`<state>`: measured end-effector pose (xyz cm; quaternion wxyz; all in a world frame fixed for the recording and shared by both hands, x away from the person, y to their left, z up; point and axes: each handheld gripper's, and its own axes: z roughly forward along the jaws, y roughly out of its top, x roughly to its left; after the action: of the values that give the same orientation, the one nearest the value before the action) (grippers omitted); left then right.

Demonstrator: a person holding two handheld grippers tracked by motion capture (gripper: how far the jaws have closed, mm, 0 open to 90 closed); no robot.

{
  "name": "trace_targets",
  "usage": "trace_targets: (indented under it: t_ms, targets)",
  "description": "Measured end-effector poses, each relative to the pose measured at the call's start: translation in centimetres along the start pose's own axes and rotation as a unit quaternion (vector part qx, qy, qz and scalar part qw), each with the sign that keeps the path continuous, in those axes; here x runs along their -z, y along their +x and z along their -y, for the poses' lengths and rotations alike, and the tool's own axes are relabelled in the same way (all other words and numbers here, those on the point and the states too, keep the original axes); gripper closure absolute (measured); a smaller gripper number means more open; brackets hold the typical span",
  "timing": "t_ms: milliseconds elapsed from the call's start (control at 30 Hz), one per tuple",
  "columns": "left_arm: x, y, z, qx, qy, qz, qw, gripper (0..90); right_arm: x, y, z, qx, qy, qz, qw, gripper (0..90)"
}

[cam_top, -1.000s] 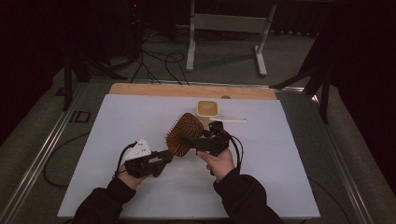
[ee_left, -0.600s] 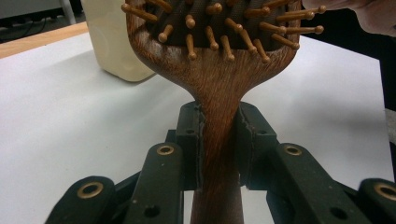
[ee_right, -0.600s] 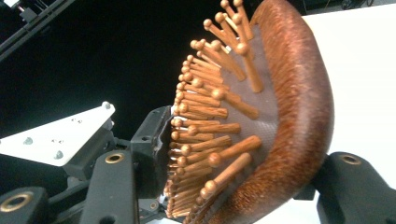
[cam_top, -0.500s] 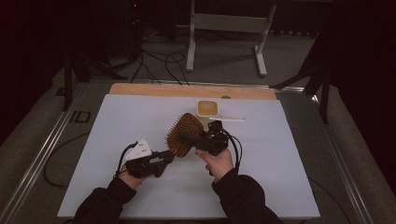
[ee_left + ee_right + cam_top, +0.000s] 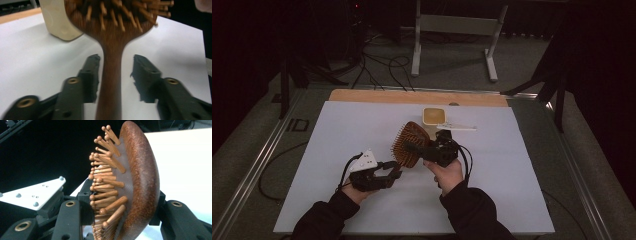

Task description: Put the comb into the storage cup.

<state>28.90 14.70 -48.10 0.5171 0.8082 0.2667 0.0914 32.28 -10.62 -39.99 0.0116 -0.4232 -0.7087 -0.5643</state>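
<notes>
Wooden paddle hairbrush (image 5: pixel 408 145), held above mid-bench (image 5: pixel 512 175): right tool (image 5: pixel 422 150) clenched across its head, pins and back, apparently steadying it so the released left tool (image 5: pixel 113 72), jaws straddling the handle untouched, can take it.

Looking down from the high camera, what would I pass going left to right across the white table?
Left hand-held gripper → wooden hairbrush → right hand-held gripper, clamped on the brush head → white stick lying near the table's far edge.
</notes>
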Motion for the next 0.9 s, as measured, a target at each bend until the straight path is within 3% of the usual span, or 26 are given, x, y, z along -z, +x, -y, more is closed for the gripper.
trace_targets:
  t_ms: [300,500,800,900]
  targets:
    - [-0.1,0.1,-0.2,0.017,0.013,-0.006,0.9998,30.6,1.6,-0.2,-1.4,0.016,-0.017,0.004,0.9997,52.9]
    - [0.0,0.2,-0.2,0.022,0.015,-0.014,0.9995,20.2,2.3,-0.4,-1.9,0.017,-0.026,0.004,0.9995,52.8]
    - [0.4,0.2,-0.3,-0.004,0.022,0.018,0.9996,1.4,3.0,-0.5,-2.9,0.026,-0.032,0.008,0.9991,52.8]
    - [0.5,0.1,-0.3,-0.006,0.028,0.022,0.9994,0.1,3.4,-0.5,-3.4,0.028,-0.036,0.01,0.9989,52.8]
